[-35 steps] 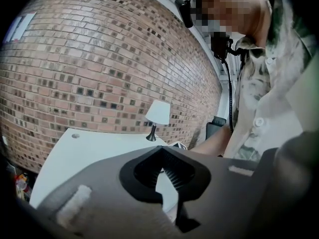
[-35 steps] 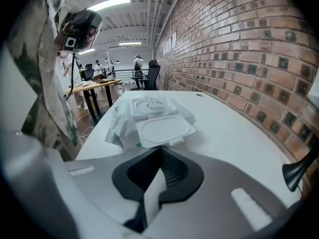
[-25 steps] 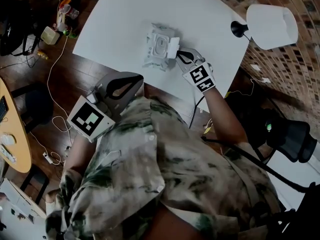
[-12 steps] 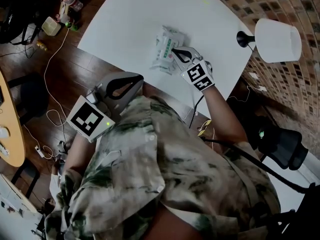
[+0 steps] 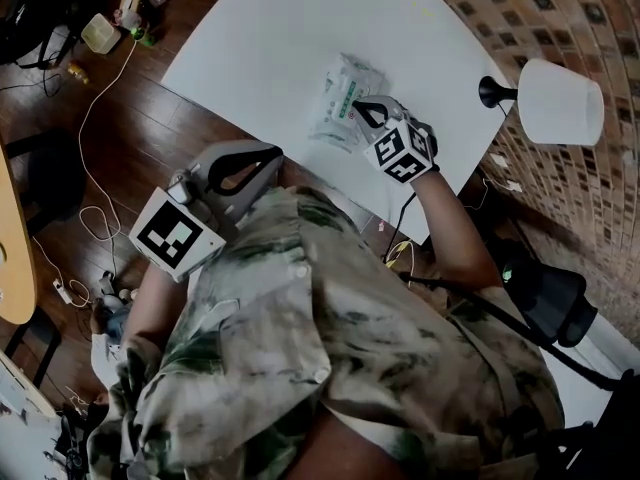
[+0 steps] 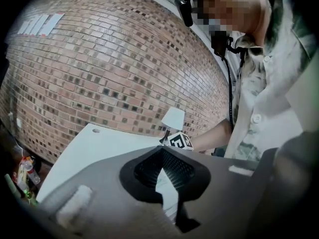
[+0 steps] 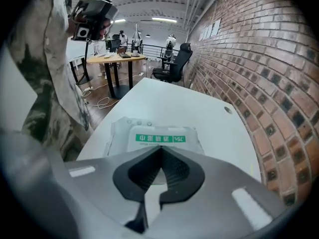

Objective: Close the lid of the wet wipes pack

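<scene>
the wet wipes pack lies flat on the white desk, near the desk's edge closest to the person and a little toward the lamp that stands at the desk's far right corner. in the right gripper view the pack shows its top face with a green printed strip, and the lid lies down flat on that face. the right gripper reaches in from the person's side with its tips over the near end of the pack; its fingers are closed tip to tip with nothing between them, and whether they press on the lid cannot be made out. the left gripper hangs well apart from the pack, off the desk's edge and close to the person's patterned shirt, above the wooden floor where loose cables run. its fingers are also closed together and empty, aimed toward the desk and the brick wall behind it.
</scene>
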Tool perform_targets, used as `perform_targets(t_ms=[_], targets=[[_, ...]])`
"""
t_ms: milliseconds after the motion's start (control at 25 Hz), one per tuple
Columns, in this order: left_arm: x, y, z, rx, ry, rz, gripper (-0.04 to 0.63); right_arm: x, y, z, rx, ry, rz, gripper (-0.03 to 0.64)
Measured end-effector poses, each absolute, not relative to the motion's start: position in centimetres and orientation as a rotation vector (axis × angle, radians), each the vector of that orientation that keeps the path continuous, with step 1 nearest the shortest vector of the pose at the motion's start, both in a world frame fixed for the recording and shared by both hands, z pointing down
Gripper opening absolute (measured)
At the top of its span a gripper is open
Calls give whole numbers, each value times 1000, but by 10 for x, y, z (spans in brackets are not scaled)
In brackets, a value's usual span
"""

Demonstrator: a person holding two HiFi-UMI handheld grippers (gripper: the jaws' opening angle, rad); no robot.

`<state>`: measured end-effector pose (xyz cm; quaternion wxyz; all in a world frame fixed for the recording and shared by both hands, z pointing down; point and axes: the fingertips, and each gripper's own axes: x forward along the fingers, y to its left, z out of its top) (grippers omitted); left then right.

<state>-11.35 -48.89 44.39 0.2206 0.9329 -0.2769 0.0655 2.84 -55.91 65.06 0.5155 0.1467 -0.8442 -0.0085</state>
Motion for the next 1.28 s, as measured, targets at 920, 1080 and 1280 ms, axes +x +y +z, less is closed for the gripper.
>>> perform_targets(t_ms=[920,1080,1280], targets=[[-123,-477,445,2579,-746,133,0,16,-567,655,137,-1763,-60,3],[-124,-478,443,2587,-743,129,0,7,-572,649,156,-1781,-58,3],[-129,-482,444,2588,-743,117,0,-2,-573,646,135,-1785,-70,3]])
